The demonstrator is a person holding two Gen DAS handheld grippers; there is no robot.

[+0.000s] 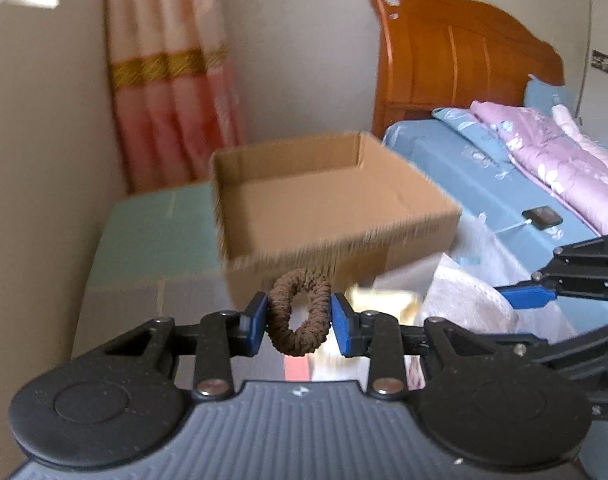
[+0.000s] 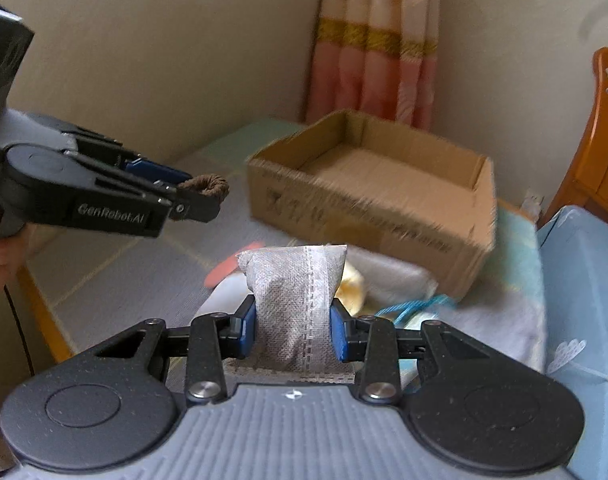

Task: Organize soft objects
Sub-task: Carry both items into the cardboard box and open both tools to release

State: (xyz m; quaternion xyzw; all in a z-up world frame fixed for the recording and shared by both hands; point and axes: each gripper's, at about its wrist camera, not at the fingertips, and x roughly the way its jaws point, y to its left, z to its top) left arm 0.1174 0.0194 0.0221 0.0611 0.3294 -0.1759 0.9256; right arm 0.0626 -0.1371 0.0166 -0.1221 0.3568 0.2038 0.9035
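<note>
1. We see the left gripper (image 1: 299, 322) clamped on a brown hair tie (image 1: 299, 312), its 2 blue pads pressing the loop from either side; the loop hangs in the air in front of the cardboard box (image 1: 332, 196).
2. We see the right gripper (image 2: 292, 330) clenched on a grey fabric pouch (image 2: 293, 300), held upright between its pads.
3. The open box sits on a pale green and grey mat (image 1: 143, 240), beside a bed (image 1: 504, 184).
4. Below the pouch, we note blurred soft items (image 2: 384, 276) lying on the mat near the box.
5. A pink curtain (image 2: 376, 40) hangs behind the box.
</note>
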